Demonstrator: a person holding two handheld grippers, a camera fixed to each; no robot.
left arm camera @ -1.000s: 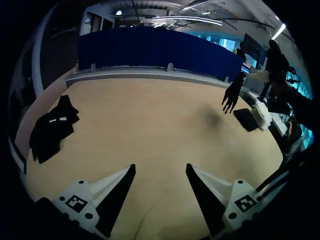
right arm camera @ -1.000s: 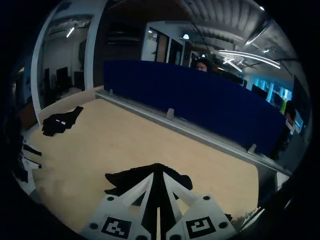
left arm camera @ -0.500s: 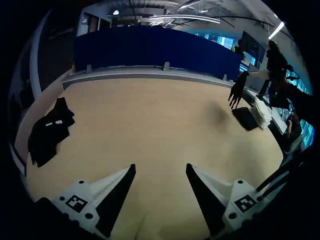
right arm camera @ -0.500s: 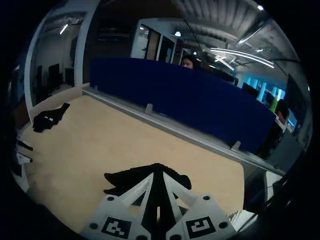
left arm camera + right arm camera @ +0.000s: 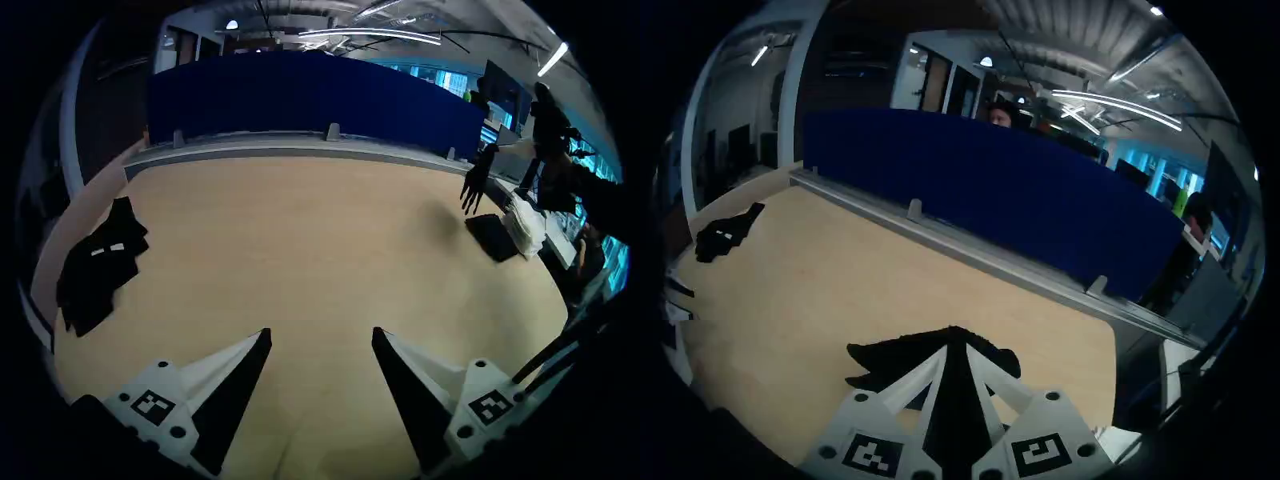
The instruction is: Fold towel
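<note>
Black fabric towel [image 5: 888, 360] sat pinched in the right gripper [image 5: 958, 354], whose fingers were drawn almost together on the cloth, and dark folds bunched out to either side of the tips. In the left gripper view it dangled far off to the right, hanging above the light wooden tabletop [image 5: 304, 232] near that side's edge. The left gripper [image 5: 320, 332] hovered low over the wood with its fingers spread wide and nothing between them. Bare table ran ahead of it to the grey rail [image 5: 280, 148] and the blue partition screen [image 5: 304, 96] along the far edge. A crumpled black cloth heap [image 5: 100, 268] lay by the left edge, well apart from both grippers.
</note>
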